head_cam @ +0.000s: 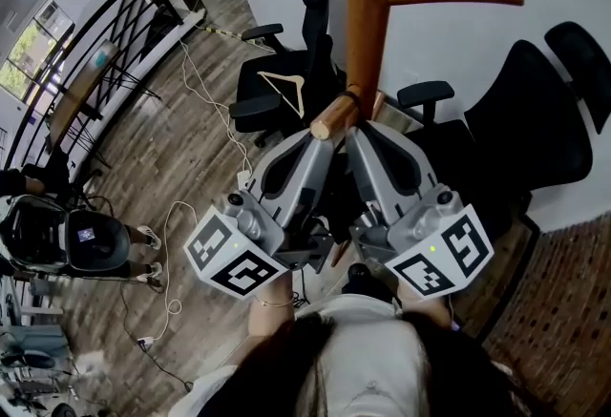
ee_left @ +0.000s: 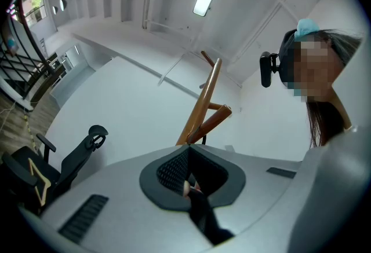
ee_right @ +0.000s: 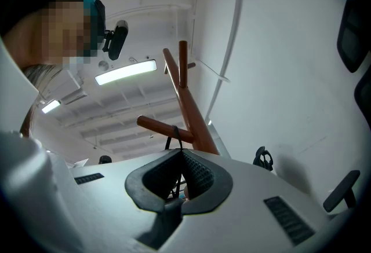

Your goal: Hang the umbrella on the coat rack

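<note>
Head view: left claw, right claw pinch umbrella, mostly hidden; strap over coat rack peg.

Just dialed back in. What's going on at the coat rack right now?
A person is holding both grippers up at the wooden coat rack. The umbrella strap, a black loop, is already around a lower peg, close to the pole. The left gripper and right gripper sit side by side just under that peg, each apparently closed on the strap. Most of the umbrella is hidden behind the grippers, so it looks hung but not yet released.
</note>
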A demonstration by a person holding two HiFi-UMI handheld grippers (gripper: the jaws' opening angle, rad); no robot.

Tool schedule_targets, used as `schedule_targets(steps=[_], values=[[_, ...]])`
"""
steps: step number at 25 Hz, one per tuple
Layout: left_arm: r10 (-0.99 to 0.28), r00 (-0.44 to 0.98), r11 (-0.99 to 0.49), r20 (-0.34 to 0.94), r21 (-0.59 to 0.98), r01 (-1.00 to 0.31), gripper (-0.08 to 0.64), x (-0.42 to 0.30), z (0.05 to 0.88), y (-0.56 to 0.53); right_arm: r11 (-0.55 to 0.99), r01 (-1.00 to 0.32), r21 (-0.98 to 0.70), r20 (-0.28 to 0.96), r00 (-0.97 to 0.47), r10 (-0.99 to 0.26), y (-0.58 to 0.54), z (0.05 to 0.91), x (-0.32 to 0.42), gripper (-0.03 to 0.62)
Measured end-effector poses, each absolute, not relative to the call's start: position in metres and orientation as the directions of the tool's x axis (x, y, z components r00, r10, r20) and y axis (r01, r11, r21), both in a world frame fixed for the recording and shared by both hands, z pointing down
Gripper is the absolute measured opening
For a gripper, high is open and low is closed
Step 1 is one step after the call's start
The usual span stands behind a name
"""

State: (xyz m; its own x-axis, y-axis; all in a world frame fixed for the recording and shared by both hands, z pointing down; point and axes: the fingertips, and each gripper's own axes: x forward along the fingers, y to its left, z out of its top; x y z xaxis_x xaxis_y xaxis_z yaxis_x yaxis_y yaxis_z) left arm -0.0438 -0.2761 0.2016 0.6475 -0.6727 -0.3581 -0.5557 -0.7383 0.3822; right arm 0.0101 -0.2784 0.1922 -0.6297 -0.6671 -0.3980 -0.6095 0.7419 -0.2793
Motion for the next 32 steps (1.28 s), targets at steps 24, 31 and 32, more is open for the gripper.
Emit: schedule_targets(steps=[24,31,32], values=[[-0.622,0.684,-0.779,-0.381,0.389,-0.492,0.009,-0.039,0.211,-0.269,0.759,-0.589,-0.278,-0.4,-0.647,-0.649,-0.273,0.207,0.008,0.038],[-0.636,0.677,-0.768,-0.371,0.392,-0.506,0.01,-0.041,0.21,-0.262,0.749,-0.605,-0.269,-0.385,-0.646,-0.66,-0.266,0.208,0.007,0.038],[-0.637,0.677,-0.767,-0.368,0.392,-0.508,0.009,-0.041,0.211,-0.26,0.747,-0.609,-0.267,-0.383,-0.644,-0.662,-0.264,0.208,0.007,0.038]])
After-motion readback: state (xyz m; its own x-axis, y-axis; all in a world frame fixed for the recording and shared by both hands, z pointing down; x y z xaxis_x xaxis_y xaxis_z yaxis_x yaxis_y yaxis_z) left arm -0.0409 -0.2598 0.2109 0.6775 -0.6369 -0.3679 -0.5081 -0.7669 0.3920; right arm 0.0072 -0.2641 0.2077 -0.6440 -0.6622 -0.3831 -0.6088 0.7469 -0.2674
